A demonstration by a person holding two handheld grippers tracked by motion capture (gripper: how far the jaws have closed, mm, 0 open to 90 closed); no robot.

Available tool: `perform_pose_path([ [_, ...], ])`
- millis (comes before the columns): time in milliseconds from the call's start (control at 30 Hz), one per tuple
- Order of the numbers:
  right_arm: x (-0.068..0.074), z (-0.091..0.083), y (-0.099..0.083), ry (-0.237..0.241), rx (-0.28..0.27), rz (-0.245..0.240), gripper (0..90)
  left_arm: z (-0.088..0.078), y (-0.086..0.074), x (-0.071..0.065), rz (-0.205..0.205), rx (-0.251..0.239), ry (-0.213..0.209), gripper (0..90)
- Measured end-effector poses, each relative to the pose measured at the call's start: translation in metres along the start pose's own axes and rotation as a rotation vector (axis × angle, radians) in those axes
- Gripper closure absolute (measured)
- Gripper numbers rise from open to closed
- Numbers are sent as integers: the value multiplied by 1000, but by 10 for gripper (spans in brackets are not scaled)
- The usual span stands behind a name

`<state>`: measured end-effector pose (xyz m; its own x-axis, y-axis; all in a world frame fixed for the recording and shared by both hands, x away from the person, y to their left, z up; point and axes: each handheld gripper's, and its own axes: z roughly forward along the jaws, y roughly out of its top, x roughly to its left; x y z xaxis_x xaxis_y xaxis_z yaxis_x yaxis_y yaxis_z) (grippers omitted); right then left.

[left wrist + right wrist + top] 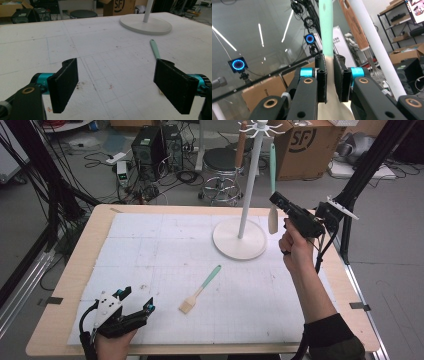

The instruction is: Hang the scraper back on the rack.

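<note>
I'm working in what looks like a robotics lab. Past the table's twelve o'clock edge, computer towers (156,146) sit on a bare grey floor amid tangled cables (150,187), with a stool (221,167) and a cardboard shipping box (305,145). Blue-ringed tracking cameras (238,64) on stands and black frame struts (372,157) surround the bench.

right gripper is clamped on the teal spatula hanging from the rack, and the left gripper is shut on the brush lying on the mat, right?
Not quite. The right gripper is clamped on the hanging teal spatula, but the left gripper is open and empty. The left gripper view shows its fingers spread wide, with the brush lying untouched on the mat.
</note>
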<state>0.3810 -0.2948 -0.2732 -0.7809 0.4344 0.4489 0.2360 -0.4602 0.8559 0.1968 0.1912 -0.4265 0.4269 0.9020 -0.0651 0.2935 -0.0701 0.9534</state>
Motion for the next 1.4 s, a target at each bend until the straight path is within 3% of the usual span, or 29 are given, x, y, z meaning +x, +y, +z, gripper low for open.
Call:
perform_pose_path([
  [567,-1,9,12,-16,-31,-18,822,0,0,1,-6,-2,5,207],
  [1400,-15,24,10,-38,10,-5,821,-1,0,3,-9,-4,9,208],
])
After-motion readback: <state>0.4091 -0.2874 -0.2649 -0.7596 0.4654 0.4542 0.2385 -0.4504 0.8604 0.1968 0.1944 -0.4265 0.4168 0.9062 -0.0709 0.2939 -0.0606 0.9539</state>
